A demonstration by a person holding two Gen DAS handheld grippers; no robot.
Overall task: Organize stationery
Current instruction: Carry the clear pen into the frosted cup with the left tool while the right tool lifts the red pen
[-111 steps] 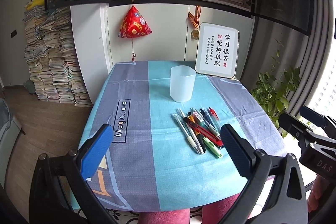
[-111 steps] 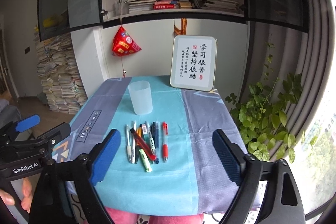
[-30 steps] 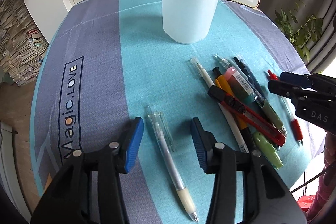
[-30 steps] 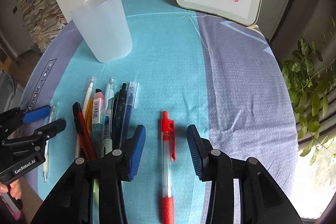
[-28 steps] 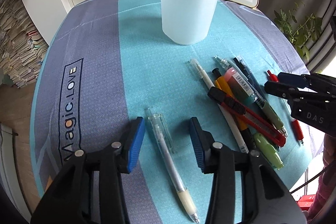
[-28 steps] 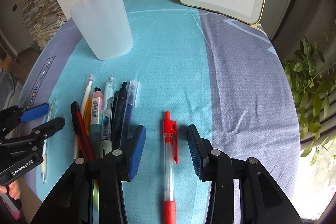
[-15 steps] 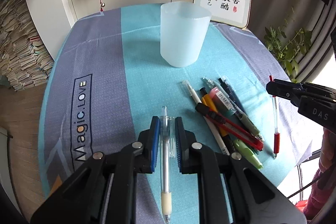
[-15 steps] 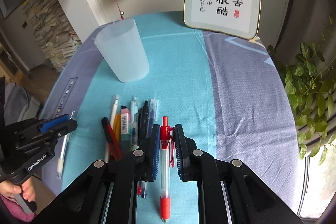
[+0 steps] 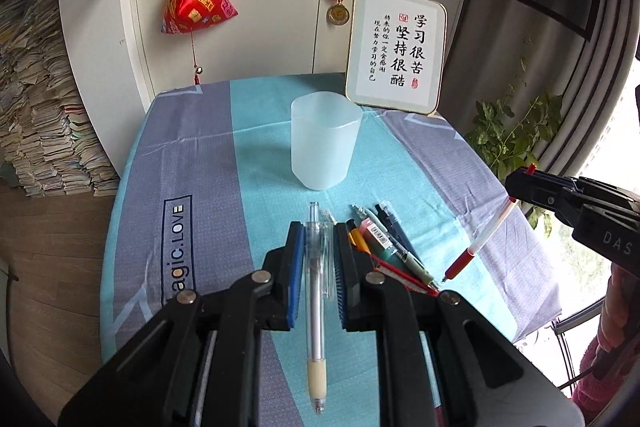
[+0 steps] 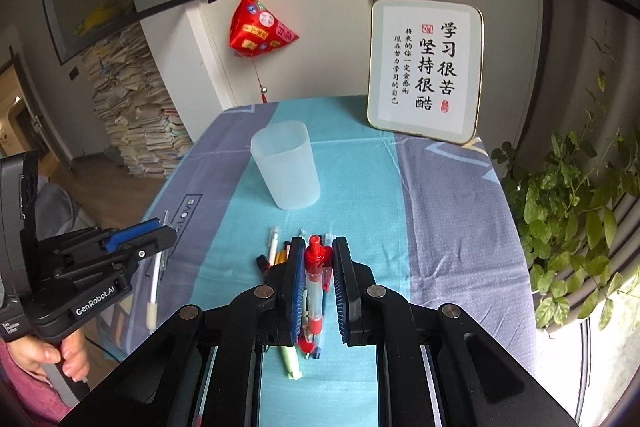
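- Left gripper (image 9: 316,259) clenched on a clear pen (image 9: 315,291) with a cream grip, lifted off the tablecloth (image 9: 208,155); cap end pointing far, tip hanging near.
- Right gripper (image 10: 316,277) clamped on a red pen (image 10: 314,283), also raised; seen from the left wrist as slanting down from the jaws, tip just above the cloth.
- Frosted cup (image 9: 325,143) upright and empty-looking at table centre, far of both grippers, well apart from every pen.
- Pile of remaining pens (image 9: 384,239) and a red utility knife (image 9: 400,273) lying on the teal stripe, near side of the cup, right of the left gripper; partly hidden by the fingers, so no sure count — about five pens showing.
- Open cloth all around the cup: bare teal stripe between cup and grippers, bare lilac band to the left.
- Framed calligraphy board (image 10: 426,67) standing at the far right edge, near the cup but not touching.
- Right table edge dropping toward a leafy plant (image 10: 572,211); left edge toward paper stacks (image 9: 36,115) on the floor.
- Counted: two grippers, two held pens, one cup, one knife, one board.
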